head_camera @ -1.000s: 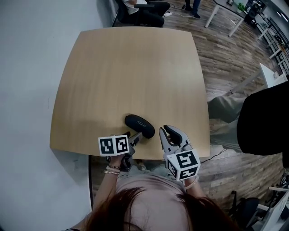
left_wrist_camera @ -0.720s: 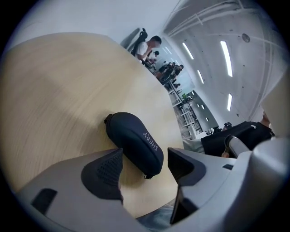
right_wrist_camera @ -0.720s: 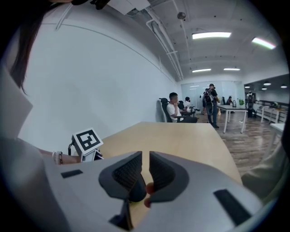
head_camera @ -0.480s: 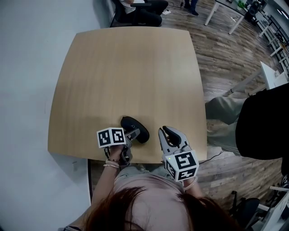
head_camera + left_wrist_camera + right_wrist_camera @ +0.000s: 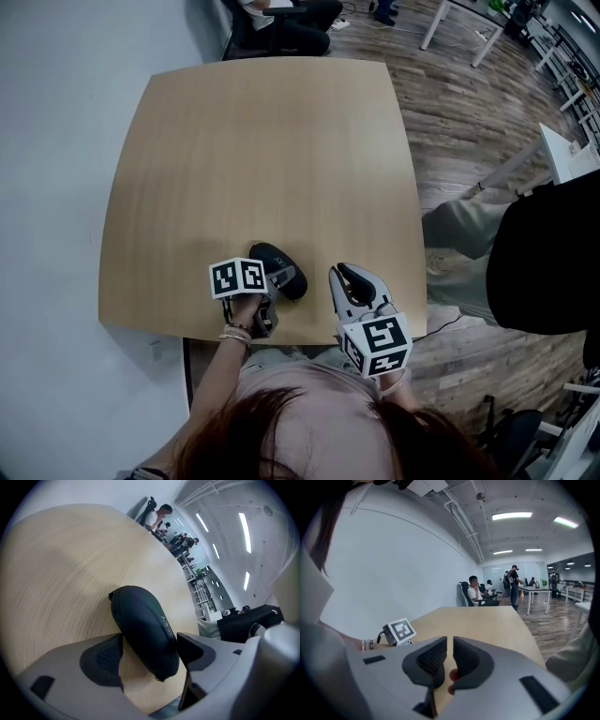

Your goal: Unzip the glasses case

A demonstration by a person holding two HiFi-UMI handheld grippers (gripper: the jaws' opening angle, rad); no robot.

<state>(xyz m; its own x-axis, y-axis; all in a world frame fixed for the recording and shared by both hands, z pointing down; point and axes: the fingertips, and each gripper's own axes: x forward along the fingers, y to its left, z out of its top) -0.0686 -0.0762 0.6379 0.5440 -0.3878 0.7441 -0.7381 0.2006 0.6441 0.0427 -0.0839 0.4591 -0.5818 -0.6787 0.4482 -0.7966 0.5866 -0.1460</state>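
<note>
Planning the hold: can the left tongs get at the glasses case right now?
Probably yes: the glasses case lies between the opening jaws of the left tongs on the table, with nothing blocking.

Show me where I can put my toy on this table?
The whole far half of the light wooden table is bare, out to both side edges. The near edge is crowded: the left gripper, jaws opening, straddles the black oval glasses case, and the shut right gripper hovers beside it.
</note>
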